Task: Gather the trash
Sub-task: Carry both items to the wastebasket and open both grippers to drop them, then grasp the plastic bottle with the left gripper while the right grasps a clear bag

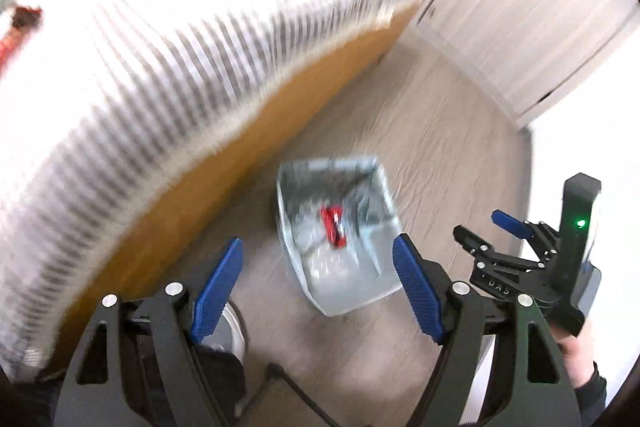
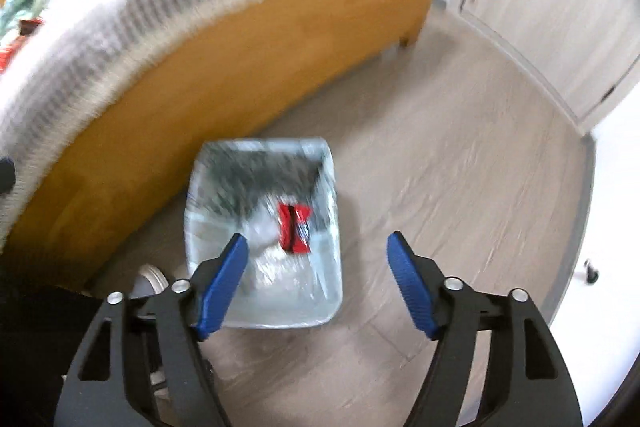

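Both your left tool (image 1: 318,289) and right tool (image 2: 316,287) hang released and empty above the lined bin (image 2: 336,267) beside the bed (image 2: 224,83); the red wrapper (image 2: 294,227) lies inside it, probably light, crinkly and slippery, so pinch a flat edge

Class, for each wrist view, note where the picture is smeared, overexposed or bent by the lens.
Left wrist view: the striped white bedcover is motion-smeared and blown out at the top; the wooden bed side bows from fisheye.
Right wrist view: the plastic-lined grey bin and the red wrapper inside it are blurred; the blue-padded right gripper stays sharp.
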Available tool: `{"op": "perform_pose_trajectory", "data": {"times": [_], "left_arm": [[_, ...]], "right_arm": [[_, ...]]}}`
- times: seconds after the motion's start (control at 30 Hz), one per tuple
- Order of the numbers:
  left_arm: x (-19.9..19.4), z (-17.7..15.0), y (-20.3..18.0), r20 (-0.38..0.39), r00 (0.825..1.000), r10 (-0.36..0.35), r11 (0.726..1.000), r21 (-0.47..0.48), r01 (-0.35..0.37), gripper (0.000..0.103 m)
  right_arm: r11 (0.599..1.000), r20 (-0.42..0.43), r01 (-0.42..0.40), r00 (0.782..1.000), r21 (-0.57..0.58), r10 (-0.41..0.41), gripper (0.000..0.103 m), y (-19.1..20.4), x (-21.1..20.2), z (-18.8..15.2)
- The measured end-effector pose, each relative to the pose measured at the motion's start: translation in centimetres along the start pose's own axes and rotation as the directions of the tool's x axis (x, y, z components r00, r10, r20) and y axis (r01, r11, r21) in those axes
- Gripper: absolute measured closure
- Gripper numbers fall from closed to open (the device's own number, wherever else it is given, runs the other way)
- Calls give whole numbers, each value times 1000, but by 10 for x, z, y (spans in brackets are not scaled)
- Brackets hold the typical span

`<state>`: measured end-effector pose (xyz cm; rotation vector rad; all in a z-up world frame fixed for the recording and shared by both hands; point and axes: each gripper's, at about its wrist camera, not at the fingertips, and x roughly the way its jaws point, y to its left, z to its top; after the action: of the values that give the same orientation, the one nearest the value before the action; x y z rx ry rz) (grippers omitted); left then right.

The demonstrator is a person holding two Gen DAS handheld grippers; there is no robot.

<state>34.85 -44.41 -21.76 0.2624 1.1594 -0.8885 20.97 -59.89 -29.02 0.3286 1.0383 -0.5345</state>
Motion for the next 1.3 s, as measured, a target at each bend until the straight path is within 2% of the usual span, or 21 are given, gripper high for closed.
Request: {"op": "perform_pose_trajectory", "data": {"times": [0.07,0.1,0.13,0.17,0.2,0.27,0.3,0.37,0.43,0.5,0.6,0.73,0.83,0.9,1.07,1.13,1.2,1.23,1.27,1.3], "left_arm": [[-42,-2,11,92,996,8,1000,21,-10,17],[-72,-6,24,170,985,32,999,20,-36,12],[-87,-9,32,208,977,48,999,14,-52,11],[-103,-13,43,248,966,68,997,5,-72,11],[-124,-19,61,297,948,114,993,-21,-112,11],[-143,-27,83,339,927,157,988,-58,-146,11],[-160,-35,104,368,910,190,982,-95,-166,11],[-178,-42,128,390,892,230,972,-131,-193,11],[-197,-53,160,408,863,297,953,-183,-242,11],[-208,-61,187,403,850,340,936,-228,-267,11],[-227,-73,231,404,836,370,919,-291,-266,11],[-247,-72,272,411,820,399,905,-320,-281,11],[-259,-63,303,424,814,396,903,-339,-263,11],[-265,-52,324,428,817,385,905,-350,-243,11],[-280,-8,391,446,821,355,901,-398,-173,11],[-277,15,421,442,835,328,899,-417,-132,12],[-265,36,451,431,863,262,901,-429,-59,15],[-258,41,459,423,872,246,894,-446,-36,18],[-245,51,474,402,889,218,878,-479,1,24],[-236,55,481,391,899,199,869,-494,23,31]], "right_arm": [[1000,71,-9,997,-23,11,28,17,-28,8],[999,107,-19,994,-41,24,28,30,-42,14],[998,141,-32,989,-62,40,28,44,-54,20],[996,164,-41,985,-77,53,28,55,-62,23],[993,194,-56,978,-101,75,28,72,-73,28],[984,230,-91,965,-156,126,28,107,-88,39],[979,236,-103,961,-175,143,28,120,-93,42],[967,244,-123,953,-225,178,28,153,-97,48],[950,248,-147,944,-275,218,28,189,-101,55],[936,245,-163,938,-313,245,28,222,-103,60],[910,240,-186,927,-371,288,28,270,-105,70],[881,232,-195,919,-432,317,28,316,-108,81],[864,221,-198,918,-463,329,28,346,-101,98],[852,215,-198,917,-485,335,28,365,-95,109],[825,214,-221,901,-521,376,28,406,-83,141],[810,215,-233,891,-538,400,28,422,-79,155],[801,215,-248,882,-545,419,28,436,-73,168],[797,213,-258,878,-546,430,28,442,-71,174],[794,216,-267,871,-547,442,28,449,-68,181],[791,217,-272,867,-548,449,28,452,-68,186]]}}
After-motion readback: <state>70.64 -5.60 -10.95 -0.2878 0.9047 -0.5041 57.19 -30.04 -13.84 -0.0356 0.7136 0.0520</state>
